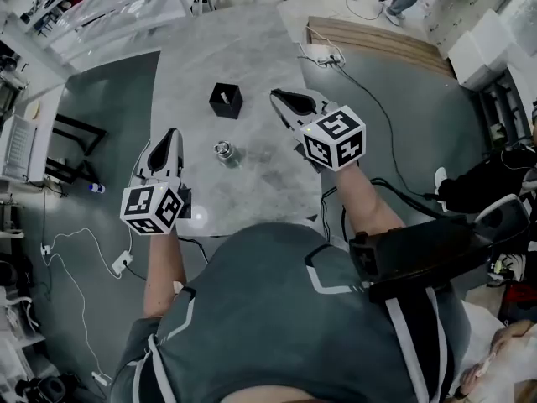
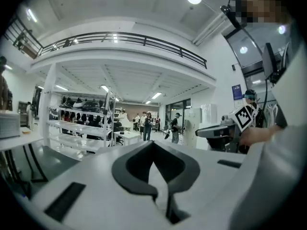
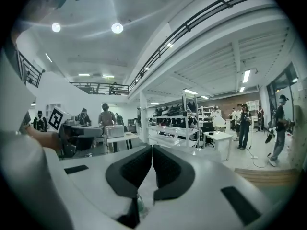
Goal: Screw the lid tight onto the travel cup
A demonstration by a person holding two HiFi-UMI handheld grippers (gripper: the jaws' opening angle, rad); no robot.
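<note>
My left gripper's [image 2: 152, 146] jaws meet tip to tip with nothing between them. My right gripper's [image 3: 152, 148] jaws are pressed together too, and also empty. Both point out level over the table [image 1: 252, 40] into the room.

The travel cup [image 1: 224, 152] stands upright on the grey marbled top; I cannot tell whether its lid is on. The left gripper is just left of the cup, the right one to its right and slightly beyond. A black box [image 1: 226, 100] sits just beyond the cup. A wooden board [image 1: 377, 39] lies on the floor, far beyond the cup and to its right.

Further out I see shelving racks [image 2: 81, 115], people [image 2: 146, 126] standing, and a railed balcony [image 2: 120, 36] overhead.
</note>
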